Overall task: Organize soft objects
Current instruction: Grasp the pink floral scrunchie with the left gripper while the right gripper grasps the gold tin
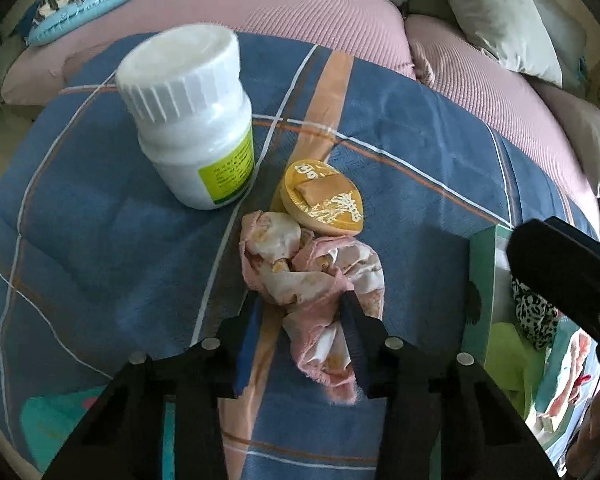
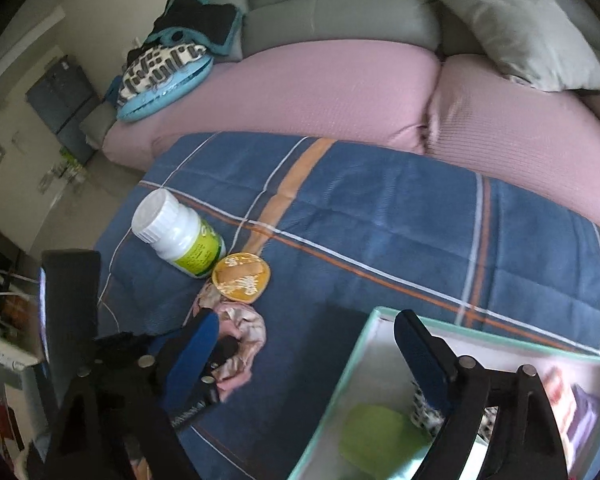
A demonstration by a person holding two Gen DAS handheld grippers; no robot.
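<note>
A crumpled pink and white cloth [image 1: 308, 276] lies on the blue plaid blanket [image 1: 420, 184]. My left gripper [image 1: 300, 304] points down over it with the cloth between its fingers. The right finger touches the fabric, while a strip of blanket still shows beside the left pad. In the right wrist view the same cloth [image 2: 248, 340] lies beside the box. My right gripper [image 2: 306, 320] stands open and empty above the near corner of a teal-rimmed box [image 2: 364, 344]. Inside the box are a green cloth [image 2: 376, 440] and a black-and-white spotted cloth [image 2: 424, 416].
A white bottle with a green label [image 1: 192, 120] stands just behind the cloth, and a round yellow tin [image 1: 324, 200] touches the cloth's far edge. Behind the blanket are pink sofa cushions [image 2: 300, 88], a grey pillow [image 2: 520, 28] and a blue patterned cushion [image 2: 164, 76].
</note>
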